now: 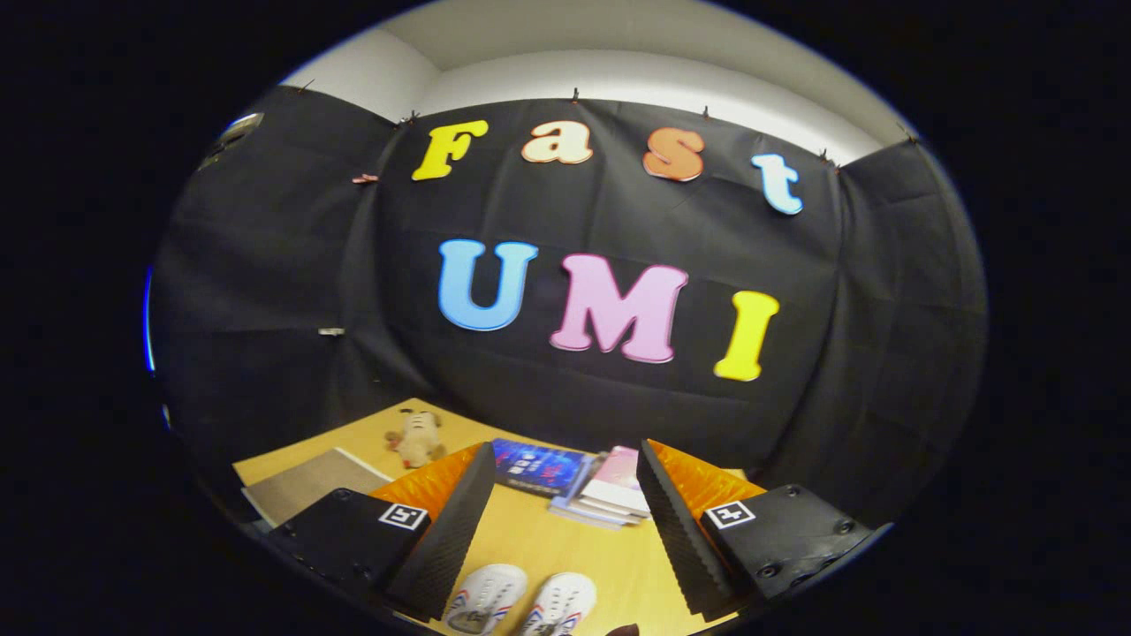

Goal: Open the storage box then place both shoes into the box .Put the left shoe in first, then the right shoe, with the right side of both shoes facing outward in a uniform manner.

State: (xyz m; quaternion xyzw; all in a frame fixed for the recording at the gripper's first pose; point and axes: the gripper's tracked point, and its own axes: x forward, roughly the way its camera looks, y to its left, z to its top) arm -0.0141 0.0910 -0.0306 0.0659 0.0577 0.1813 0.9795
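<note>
Two white shoes [521,602] lie between the fingers, heels cut off low; gripper [561,521] fingers spread wide, holding nothing. Beyond: 1 plush toy [417,438], book stack [579,481], count unclear.

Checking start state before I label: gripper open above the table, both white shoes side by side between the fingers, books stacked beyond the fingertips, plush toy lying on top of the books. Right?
One thing is off. In the gripper view the plush toy lies on the bare table, apart from the books, not on them. The rest holds: gripper open, both white shoes side by side between the fingers.
</note>
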